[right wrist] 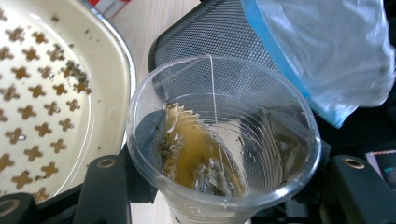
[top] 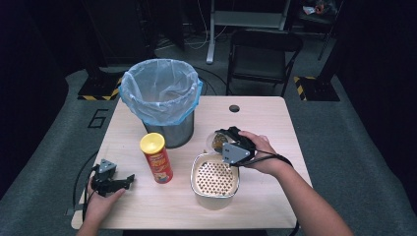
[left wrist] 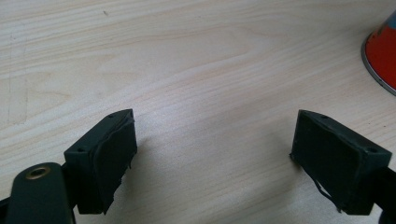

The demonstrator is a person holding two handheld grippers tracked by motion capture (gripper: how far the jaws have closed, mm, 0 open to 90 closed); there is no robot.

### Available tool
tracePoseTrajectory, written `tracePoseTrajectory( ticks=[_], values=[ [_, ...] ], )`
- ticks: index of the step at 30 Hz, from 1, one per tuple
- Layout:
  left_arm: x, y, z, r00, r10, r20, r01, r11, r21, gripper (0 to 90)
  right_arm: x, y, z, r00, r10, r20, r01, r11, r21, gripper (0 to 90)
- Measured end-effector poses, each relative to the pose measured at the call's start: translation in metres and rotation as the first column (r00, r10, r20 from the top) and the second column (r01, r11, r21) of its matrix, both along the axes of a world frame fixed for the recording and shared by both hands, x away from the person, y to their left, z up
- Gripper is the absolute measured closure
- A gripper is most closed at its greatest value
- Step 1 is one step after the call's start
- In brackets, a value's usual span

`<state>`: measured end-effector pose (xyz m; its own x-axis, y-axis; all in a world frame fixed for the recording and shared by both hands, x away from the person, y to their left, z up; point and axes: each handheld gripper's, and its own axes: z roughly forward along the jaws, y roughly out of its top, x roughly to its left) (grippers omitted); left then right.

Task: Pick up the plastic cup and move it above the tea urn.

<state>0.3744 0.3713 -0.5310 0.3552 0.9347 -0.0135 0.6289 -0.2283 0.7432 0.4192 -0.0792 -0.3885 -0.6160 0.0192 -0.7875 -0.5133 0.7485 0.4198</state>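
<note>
Right claw [right wrist: 224,186] grips cup [right wrist: 224,140] — tilted over strainer [top: 214,178].

Left gripper [left wrist: 212,154] jaws spread wide over bare wooden table [left wrist: 187,70]; red can base [left wrist: 383,53] at two o'clock.

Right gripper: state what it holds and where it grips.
The right gripper holds a clear plastic cup with a tea bag, clamped by its sides below the rim.

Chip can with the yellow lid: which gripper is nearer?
Left. The left gripper rests just left of the chip can; the right gripper, holding a plastic cup, is farther right.
</note>
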Motion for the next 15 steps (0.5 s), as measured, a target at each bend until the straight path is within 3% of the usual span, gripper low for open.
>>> tracePoseTrajectory(
  ticks=[2,3,4,6,7,8,9,11,12,13,14,15],
  values=[
    [0.000,0.000,0.000,1.0000,-0.002,0.004,0.002,1.0000,0.002,13.6,-0.009,0.003,-0.001,0.9975,0.015,0.069,-0.011,0.999,-0.048,40.0],
    [0.000,0.000,0.000,1.0000,-0.002,0.004,0.002,1.0000,0.002,13.6,-0.009,0.003,-0.001,0.9975,0.015,0.069,-0.011,0.999,-0.048,40.0],
    [0.000,0.000,0.000,1.0000,-0.002,0.004,0.002,1.0000,0.002,13.6,-0.013,0.005,-0.001,0.9941,0.024,0.105,-0.017,0.998,-0.067,40.1],
    [0.000,0.000,0.000,1.0000,-0.002,0.004,0.002,1.0000,0.002,13.6,-0.025,0.010,-0.002,0.9785,0.048,0.201,-0.019,0.990,-0.142,40.2],
    [0.000,0.000,0.000,1.0000,-0.001,0.005,0.001,1.0000,0.001,13.6,-0.033,0.014,-0.003,0.9651,0.066,0.253,-0.017,0.981,-0.191,40.3],
    [0.000,0.000,0.000,1.0000,-0.002,0.004,0.002,1.0000,0.002,13.7,-0.036,0.015,-0.004,0.9525,0.073,0.295,-0.011,0.978,-0.209,40.4],
    [0.000,0.000,0.000,1.0000,-0.002,0.004,0.002,1.0000,0.002,13.7,-0.041,0.018,-0.005,0.9348,0.091,0.343,-0.004,0.969,-0.245,40.5],
    [0.000,0.000,0.000,1.0000,-0.002,0.005,0.002,1.0000,0.001,13.6,-0.049,0.023,-0.010,0.8906,0.131,0.435,0.019,0.946,-0.324,40.7],
    [0.000,0.000,0.000,1.0000,-0.002,0.005,0.002,1.0000,0.001,13.7,-0.049,0.023,-0.010,0.8906,0.131,0.435,0.019,0.946,-0.324,40.7],
    [0.000,0.000,0.000,1.0000,-0.002,0.004,0.002,1.0000,0.002,13.6,-0.056,0.026,-0.014,0.8294,0.193,0.524,0.046,0.911,-0.409,40.8],
    [0.000,0.000,0.000,1.0000,-0.002,0.004,0.002,1.0000,0.002,13.6,-0.056,0.026,-0.014,0.8294,0.193,0.524,0.046,0.911,-0.409,40.8],
    [0.000,0.000,0.000,1.0000,-0.002,0.006,0.002,1.0000,0.003,13.6,-0.058,0.028,-0.015,0.8090,0.215,0.547,0.057,0.898,-0.437,40.9]
  ],
)
